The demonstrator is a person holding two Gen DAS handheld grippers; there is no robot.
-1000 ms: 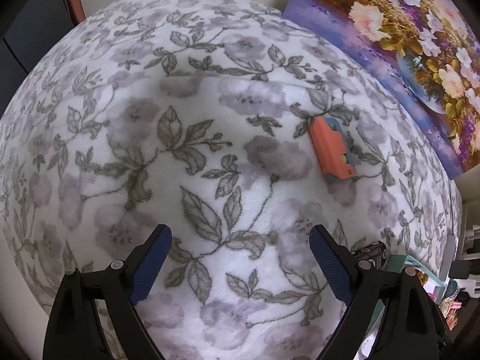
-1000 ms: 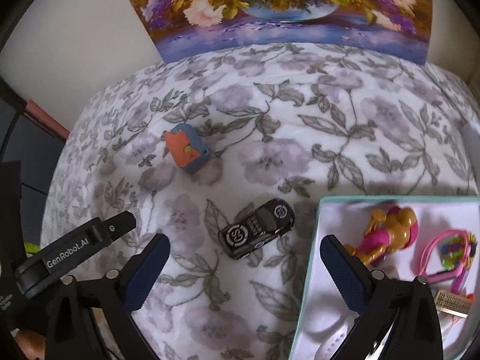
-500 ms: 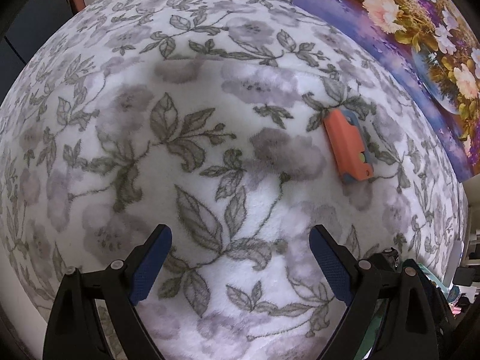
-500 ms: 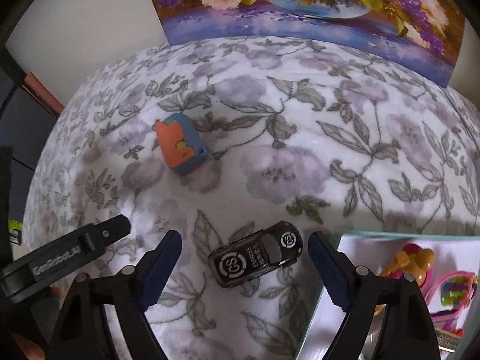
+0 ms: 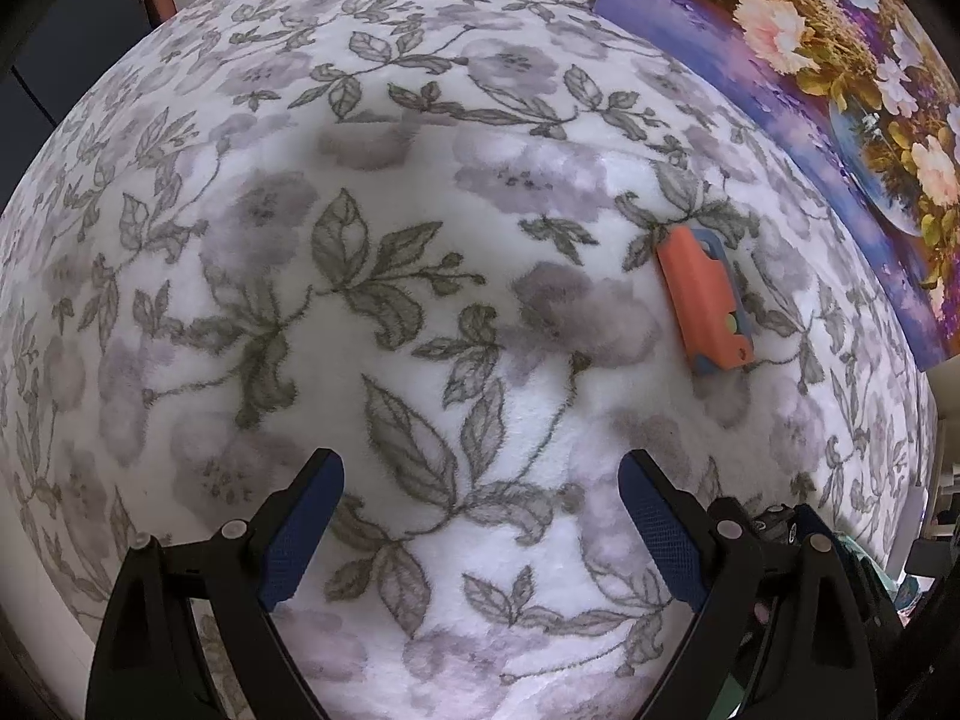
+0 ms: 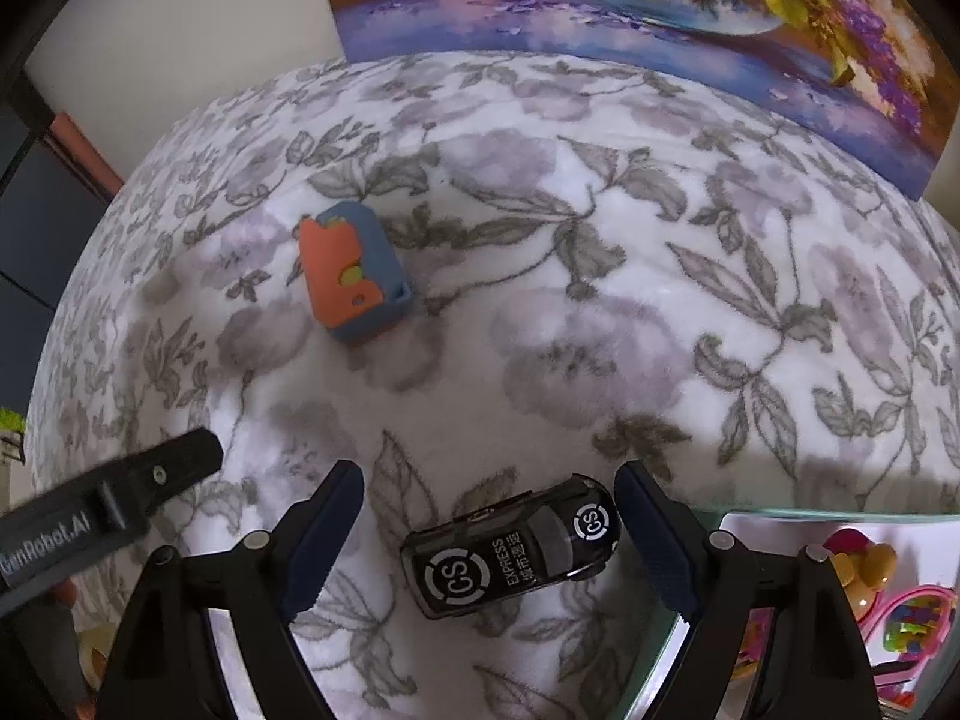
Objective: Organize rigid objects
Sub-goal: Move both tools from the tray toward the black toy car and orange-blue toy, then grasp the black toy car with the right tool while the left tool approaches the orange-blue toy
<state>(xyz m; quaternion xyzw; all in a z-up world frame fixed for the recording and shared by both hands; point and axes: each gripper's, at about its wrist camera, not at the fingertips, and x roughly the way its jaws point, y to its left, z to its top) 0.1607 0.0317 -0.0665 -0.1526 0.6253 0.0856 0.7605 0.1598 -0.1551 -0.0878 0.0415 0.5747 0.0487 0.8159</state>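
Note:
A black toy car (image 6: pixel 510 546) with white "CS" and "EXPRESS" marks lies on the floral blanket (image 6: pixel 600 276), between the fingers of my open right gripper (image 6: pixel 489 531), not touched by them. An orange and blue block toy (image 6: pixel 351 273) lies further off to the upper left; it also shows in the left wrist view (image 5: pixel 705 300). My left gripper (image 5: pixel 480 522) is open and empty over bare blanket (image 5: pixel 360 240), with the block ahead to its right. Its black body (image 6: pixel 108 510) shows at the left of the right wrist view.
A white tray with a teal rim (image 6: pixel 780 517) sits at the lower right and holds a pink and yellow figure (image 6: pixel 858 564) and other small toys. A flower painting (image 6: pixel 630 6) leans at the blanket's far edge; it also shows in the left wrist view (image 5: pixel 840 90).
My right gripper has moved forward and down over the black car, which now sits between its fingers. The left gripper has shifted only slightly.

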